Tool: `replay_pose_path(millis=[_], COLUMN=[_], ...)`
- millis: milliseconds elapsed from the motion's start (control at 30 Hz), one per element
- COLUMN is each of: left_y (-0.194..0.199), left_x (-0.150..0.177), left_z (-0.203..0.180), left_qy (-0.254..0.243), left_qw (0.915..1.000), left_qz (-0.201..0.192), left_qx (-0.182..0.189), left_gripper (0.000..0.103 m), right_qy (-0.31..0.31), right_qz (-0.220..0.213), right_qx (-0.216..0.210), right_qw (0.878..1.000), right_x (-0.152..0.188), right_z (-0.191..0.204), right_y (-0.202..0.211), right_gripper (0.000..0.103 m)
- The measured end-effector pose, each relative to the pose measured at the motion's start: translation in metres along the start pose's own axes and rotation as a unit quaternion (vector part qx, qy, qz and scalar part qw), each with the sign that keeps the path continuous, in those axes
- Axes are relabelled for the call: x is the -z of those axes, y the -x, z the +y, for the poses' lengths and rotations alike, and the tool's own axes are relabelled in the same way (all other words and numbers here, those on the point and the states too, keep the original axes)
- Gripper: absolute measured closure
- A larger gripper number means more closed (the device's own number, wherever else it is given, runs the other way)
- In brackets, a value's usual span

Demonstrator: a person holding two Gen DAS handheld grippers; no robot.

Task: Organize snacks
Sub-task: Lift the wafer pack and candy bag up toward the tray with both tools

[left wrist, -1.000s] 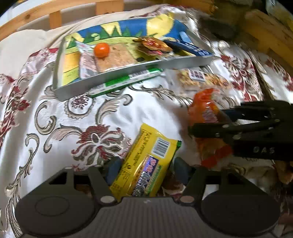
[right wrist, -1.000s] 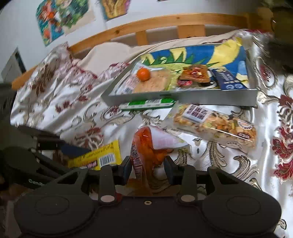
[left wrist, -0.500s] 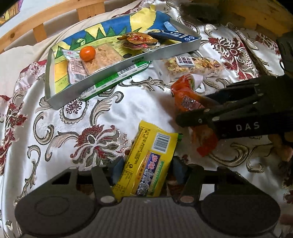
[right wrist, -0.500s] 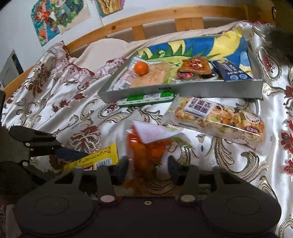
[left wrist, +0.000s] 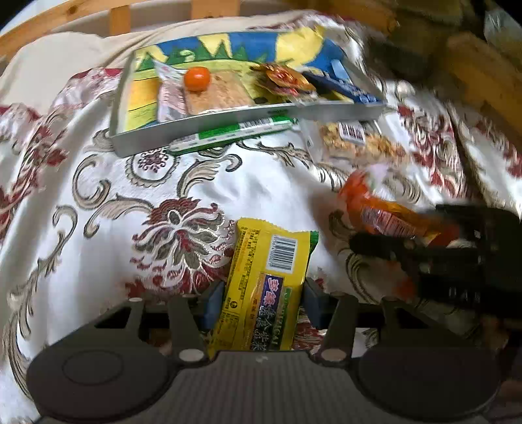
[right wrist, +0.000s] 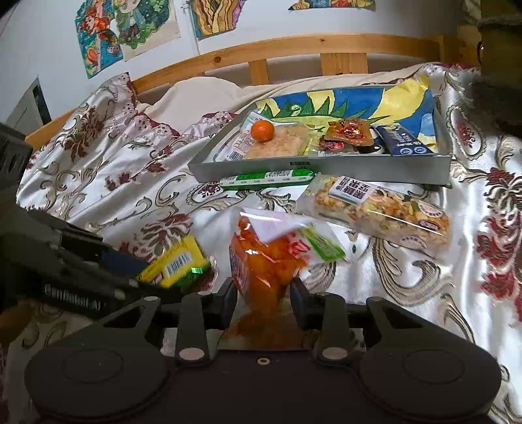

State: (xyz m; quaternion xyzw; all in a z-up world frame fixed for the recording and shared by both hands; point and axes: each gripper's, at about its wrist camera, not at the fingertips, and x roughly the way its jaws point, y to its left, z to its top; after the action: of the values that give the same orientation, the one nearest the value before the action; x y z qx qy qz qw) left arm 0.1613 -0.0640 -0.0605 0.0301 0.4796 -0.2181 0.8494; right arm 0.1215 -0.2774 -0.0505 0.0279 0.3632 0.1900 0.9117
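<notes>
My left gripper is shut on a yellow snack packet and holds it above the bedcover; the packet also shows in the right wrist view. My right gripper is shut on an orange snack bag, which shows at the right of the left wrist view. A grey tray with a colourful liner lies ahead. It holds a small orange, a cracker pack, a red-gold packet and a blue box.
A green stick pack lies against the tray's front wall. A clear nut-mix bag lies in front of the tray at the right. A wooden bed rail and a wall with posters stand behind.
Both grippers keep their packets. The left view has come closer to the tray. The orange bag has risen between the right fingers.
</notes>
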Motion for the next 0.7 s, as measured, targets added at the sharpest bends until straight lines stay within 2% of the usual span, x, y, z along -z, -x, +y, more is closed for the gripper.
replay_pose_path(millis=[200, 367, 700], left_y=[0.010, 0.016, 0.019], left_x=[0.004, 0.004, 0.004], left_z=[0.001, 0.006, 0.014], left_qy=[0.017, 0.031, 0.053], left_qw=[0.9997, 0.9991, 0.9977], left_qz=[-0.018, -0.028, -0.041], left_qx=[0.005, 0.003, -0.001], left_gripper=[0.049, 0.049, 0.049], right_qy=[0.020, 0.019, 0.066], right_qz=[0.000, -0.013, -0.038], right_qx=[0.006, 0.008, 0.025], right_qw=[1.000, 1.000, 0.997], right_x=[0.009, 0.011, 0.023], right_z=[0.009, 0.011, 0.023], right_y=[0.007, 0.010, 0.019], right_gripper=[0.070, 0.070, 0.071])
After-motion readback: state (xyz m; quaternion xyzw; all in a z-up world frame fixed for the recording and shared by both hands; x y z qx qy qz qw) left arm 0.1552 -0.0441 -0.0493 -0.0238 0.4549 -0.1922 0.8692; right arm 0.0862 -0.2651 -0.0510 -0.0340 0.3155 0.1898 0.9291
